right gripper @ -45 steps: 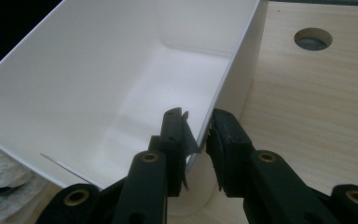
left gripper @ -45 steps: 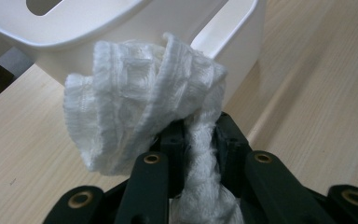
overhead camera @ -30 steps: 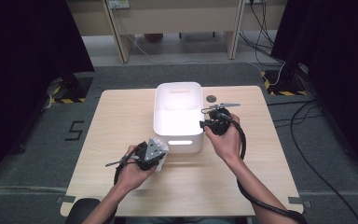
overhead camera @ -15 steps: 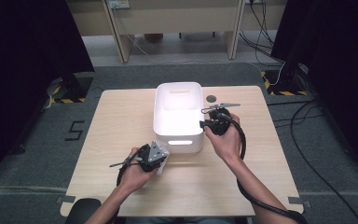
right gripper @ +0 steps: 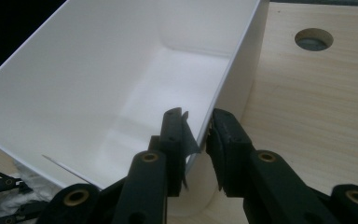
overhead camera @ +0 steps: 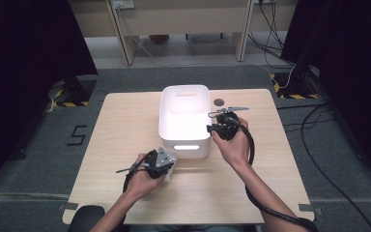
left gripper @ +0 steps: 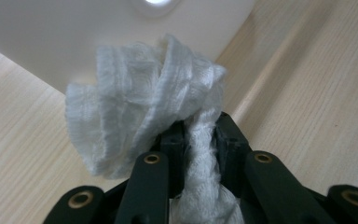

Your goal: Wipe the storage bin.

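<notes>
A white plastic bin (overhead camera: 184, 100) stands in the middle of the wooden table (overhead camera: 121, 121), its inside bare where I can see it. My left gripper (overhead camera: 167, 163) is near the bin's front left corner, shut on a crumpled white gauze cloth (left gripper: 144, 107) that bunches out above the jaws (left gripper: 200, 135). The cloth hangs just in front of the bin's front wall (left gripper: 74, 42). My right gripper (overhead camera: 211, 127) straddles the bin's right wall (right gripper: 233, 79) near its front corner, one jaw inside and one outside, shut on the rim (right gripper: 198, 133).
A round cable hole (overhead camera: 219, 102) lies in the table just right of the bin, also seen as a dark hole (right gripper: 313, 39) beyond my right jaws. Bare tabletop extends to the left and along the near edge. Cables run over the floor at right.
My left hand has drifted slightly toward the near edge with the cloth. The right gripper stays on the bin wall.
</notes>
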A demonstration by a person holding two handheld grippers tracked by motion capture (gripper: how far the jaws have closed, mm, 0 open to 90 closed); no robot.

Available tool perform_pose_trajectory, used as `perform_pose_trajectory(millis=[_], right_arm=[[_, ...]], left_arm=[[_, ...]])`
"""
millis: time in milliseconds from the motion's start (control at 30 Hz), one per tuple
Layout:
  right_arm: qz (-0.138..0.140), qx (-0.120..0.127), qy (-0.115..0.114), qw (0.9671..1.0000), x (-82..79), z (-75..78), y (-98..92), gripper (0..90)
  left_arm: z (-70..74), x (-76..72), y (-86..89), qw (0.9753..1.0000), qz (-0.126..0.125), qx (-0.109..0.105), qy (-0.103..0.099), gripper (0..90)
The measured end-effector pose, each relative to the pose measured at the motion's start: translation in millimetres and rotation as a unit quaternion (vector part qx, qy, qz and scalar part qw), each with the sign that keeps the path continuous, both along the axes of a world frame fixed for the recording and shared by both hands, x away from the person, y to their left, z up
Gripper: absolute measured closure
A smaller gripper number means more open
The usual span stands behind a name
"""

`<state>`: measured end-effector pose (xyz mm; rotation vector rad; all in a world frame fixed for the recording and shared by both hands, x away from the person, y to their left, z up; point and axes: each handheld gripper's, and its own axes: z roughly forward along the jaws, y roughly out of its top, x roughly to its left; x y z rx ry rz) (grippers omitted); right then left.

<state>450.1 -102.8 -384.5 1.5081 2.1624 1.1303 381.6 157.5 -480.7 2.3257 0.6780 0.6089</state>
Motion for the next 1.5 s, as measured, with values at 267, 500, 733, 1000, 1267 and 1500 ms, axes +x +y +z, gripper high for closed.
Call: perform_pose_trajectory(millis=[267, 500, 733, 1000, 1267, 1500], right_arm=[[0.000, -0.001, -0.001, 1.0000, -0.2, 0.0, 0.2, 75.8], [0.000, 0.001, 0.000, 1.0000, -0.2, -0.1, 0.6, 75.6], [0.000, 0.002, 0.001, 1.0000, 0.4, 0.0, 0.9, 75.3], [0.000, 0.003, 0.001, 1.0000, 0.7, -0.1, 1.5, 75.2], [-0.001, 0.005, 0.001, 1.0000, 0.8, -0.3, 2.4, 74.9], [-0.001, 0.004, 0.002, 1.0000, 1.5, -0.3, 4.0, 74.7]], left_arm=[[1.9, 0.0, -10.3, 1.0000, -0.006, -0.003, 0.004, 76.7], [2.9, 2.0, -15.4, 0.9999, -0.008, -0.006, 0.007, 76.7], [7.9, 1.6, -14.4, 0.9998, -0.004, -0.018, 0.002, 76.8], [18.4, 0.1, -13.2, 0.9995, -0.001, -0.032, -0.009, 76.8], [29.2, -1.6, -11.1, 0.9986, 0.008, -0.049, -0.018, 76.9], [40.7, -2.9, -10.4, 0.9981, 0.010, -0.054, -0.029, 76.8]])
